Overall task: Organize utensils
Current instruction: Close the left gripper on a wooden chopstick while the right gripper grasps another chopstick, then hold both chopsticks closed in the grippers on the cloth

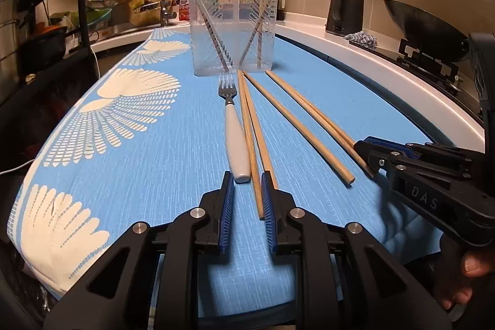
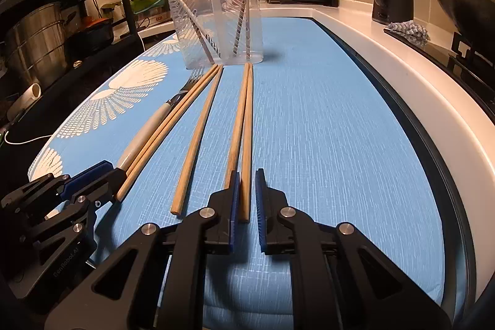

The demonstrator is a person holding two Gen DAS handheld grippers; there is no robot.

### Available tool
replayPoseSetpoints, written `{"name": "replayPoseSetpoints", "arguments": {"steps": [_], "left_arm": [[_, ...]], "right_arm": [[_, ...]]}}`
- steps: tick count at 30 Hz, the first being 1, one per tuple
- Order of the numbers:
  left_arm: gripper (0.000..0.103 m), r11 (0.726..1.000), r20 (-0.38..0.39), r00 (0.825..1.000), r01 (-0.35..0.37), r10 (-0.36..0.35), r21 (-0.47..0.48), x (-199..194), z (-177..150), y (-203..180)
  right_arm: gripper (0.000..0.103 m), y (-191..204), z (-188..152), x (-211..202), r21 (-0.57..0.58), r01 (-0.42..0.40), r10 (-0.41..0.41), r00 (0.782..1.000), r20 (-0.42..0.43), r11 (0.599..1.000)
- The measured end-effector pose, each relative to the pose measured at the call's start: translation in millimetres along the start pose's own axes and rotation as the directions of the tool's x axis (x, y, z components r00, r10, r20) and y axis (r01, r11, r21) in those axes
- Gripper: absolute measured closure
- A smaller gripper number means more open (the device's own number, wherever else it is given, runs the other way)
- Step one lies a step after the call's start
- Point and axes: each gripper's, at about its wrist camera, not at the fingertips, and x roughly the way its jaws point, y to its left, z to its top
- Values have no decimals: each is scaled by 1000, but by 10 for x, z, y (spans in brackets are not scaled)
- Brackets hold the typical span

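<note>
Wooden chopsticks and one fork are still out on the blue cloth (image 1: 148, 163), so by my reading the sorting is only partly done. Well beyond both sets of fingertips stands the clear plastic holder (image 1: 201, 20), which already has a few chopsticks and a white-handled utensil leaning inside it. The left gripper (image 1: 246, 175) is released: its blue pads stand apart. The butt end of one stick from the left chopstick pair (image 1: 252, 138) lies in the gap against the right-hand pad, and its partner runs behind that same finger. The white-handled fork (image 1: 236, 138) lies straight ahead, its handle end just beyond the tip of the left-hand finger and its tines pointing at the holder. The right gripper (image 2: 247, 173) is narrowed but not clamped. One stick of the right chopstick pair (image 2: 243, 126) sits between its pads, close along the left one with a sliver of cloth showing before the right one. The other stick passes behind the left finger. A single chopstick (image 2: 198, 138) rests further left of those fingers, between the two grippers. What remains, I judge, is the fork and what look like five loose sticks, each yet to be gripped, lifted and dropped in.
</note>
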Motion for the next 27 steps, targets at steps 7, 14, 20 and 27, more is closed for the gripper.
{"name": "replayPoseSetpoints", "arguments": {"steps": [7, 14, 20, 27], "left_arm": [[86, 999, 14, 1000, -21, 20, 41, 8, -22, -97], [98, 998, 17, 1000, -25, 24, 56, 0, -14, -147], [98, 999, 83, 996, -28, 26, 24, -139, 85, -34], [98, 996, 167, 982, -88, 88, -6, -251, 132, 175]], "right_arm": [[94, 6, -9, -4, -4, 6, -6, 1000, 5, 1000], [96, 5, -12, -7, -7, 6, -6, 1000, 6, 1000], [97, 8, -15, -9, -6, 7, -7, 1000, 6, 1000], [96, 6, -22, -20, -3, 13, -13, 1000, 4, 1000]]}}
